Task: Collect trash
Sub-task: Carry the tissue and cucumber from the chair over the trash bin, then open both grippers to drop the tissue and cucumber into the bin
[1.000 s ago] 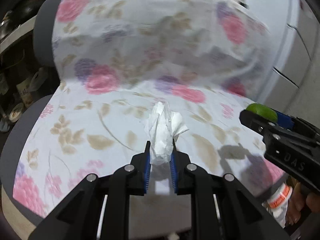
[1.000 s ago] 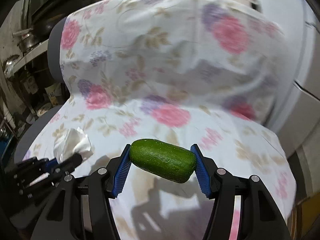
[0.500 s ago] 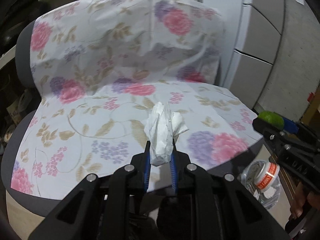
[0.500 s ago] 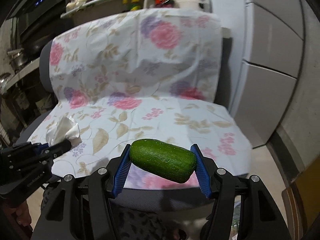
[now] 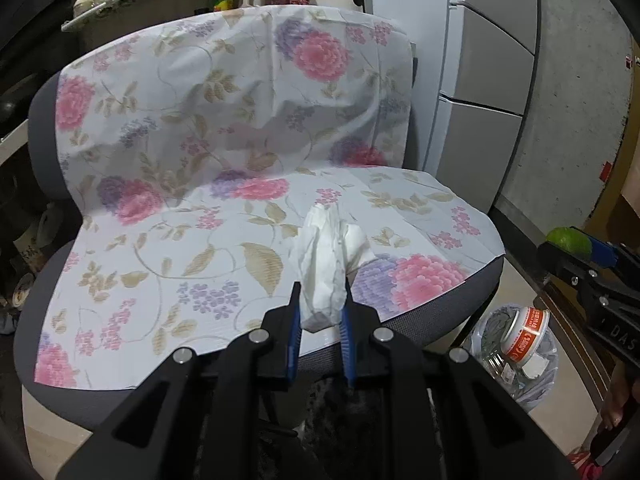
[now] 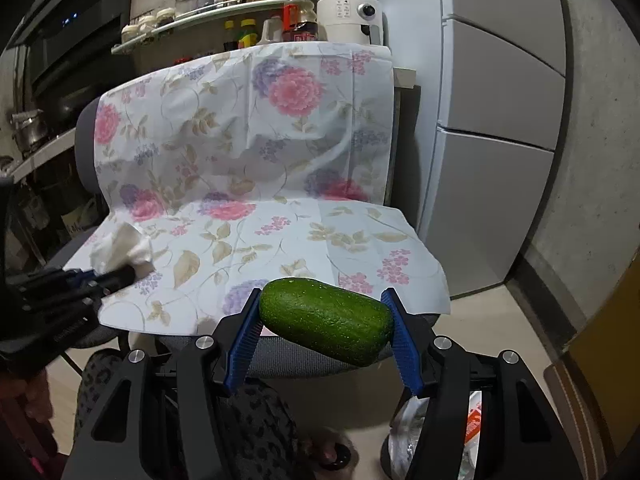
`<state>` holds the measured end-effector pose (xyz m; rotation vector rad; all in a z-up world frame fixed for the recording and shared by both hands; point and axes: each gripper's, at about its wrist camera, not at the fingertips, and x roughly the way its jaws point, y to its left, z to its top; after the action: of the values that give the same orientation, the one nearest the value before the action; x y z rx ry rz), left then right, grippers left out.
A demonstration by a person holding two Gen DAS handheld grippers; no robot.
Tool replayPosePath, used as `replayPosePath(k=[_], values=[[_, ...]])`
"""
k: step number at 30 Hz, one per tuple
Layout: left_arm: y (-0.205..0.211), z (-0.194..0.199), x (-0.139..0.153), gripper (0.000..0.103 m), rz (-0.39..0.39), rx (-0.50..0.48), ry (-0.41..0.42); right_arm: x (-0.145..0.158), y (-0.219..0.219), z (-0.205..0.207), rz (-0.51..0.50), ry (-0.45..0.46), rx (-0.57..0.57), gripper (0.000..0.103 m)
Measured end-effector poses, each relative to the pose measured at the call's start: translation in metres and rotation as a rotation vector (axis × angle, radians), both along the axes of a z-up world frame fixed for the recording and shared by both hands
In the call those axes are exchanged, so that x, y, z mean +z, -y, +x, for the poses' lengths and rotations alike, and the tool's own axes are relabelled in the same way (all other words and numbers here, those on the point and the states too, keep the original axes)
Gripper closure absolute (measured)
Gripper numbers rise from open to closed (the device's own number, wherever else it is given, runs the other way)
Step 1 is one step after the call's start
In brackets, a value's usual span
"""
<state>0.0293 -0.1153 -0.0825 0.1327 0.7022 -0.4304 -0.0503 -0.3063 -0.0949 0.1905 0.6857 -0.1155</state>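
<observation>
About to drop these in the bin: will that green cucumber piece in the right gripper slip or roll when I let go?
The cucumber looks stiff, holding its shape between the right gripper pads. Its rounded, glossy skin suggests it may slip if grip loosens. Released, it would probably drop fast and roll, unlike the limp tissue in the left gripper.

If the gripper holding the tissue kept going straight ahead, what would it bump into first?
Probably the flowery cloth on the chair seat. The left gripper, shut on the tissue, points forward and down at it; nothing else seems to lie between, though depth is hard to judge.
</observation>
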Motion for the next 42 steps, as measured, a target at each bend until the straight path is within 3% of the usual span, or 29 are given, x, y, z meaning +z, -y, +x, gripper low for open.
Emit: replayPosePath(k=[5, 10, 18, 28, 33, 38, 42], values=[[-0.009, -0.008, 0.008, 0.088, 0.001, -0.003, 0.013, 0.002, -0.002, -0.003, 0.006, 0.010, 0.005, 0.043], [0.006, -0.013, 0.010, 0.088, -0.013, -0.075, 0.017, 0.005, 0.008, -0.015, 0.001, 0.018, -0.025, 0.043], [0.088, -0.027, 0.001, 0.088, -0.061, -0.309, 0.006, -0.004, 0.060, -0.054, -0.019, -0.021, -0.174, 0.043], [0.202, -0.065, -0.037, 0.088, -0.008, -0.605, -0.032, -0.029, 0.134, -0.112, -0.011, -0.093, -0.394, 0.043], [0.248, -0.074, -0.062, 0.088, 0.021, -0.736, -0.099, -0.060, 0.163, -0.128, 0.027, -0.157, -0.477, 0.043], [0.280, -0.077, -0.089, 0.087, 0.063, -0.778, -0.147, -0.097, 0.187, -0.133, 0.083, -0.237, -0.543, 0.042], [0.296, -0.074, -0.100, 0.039, 0.083, -0.783, -0.179, -0.120, 0.203, -0.132, 0.124, -0.281, -0.583, 0.035]])
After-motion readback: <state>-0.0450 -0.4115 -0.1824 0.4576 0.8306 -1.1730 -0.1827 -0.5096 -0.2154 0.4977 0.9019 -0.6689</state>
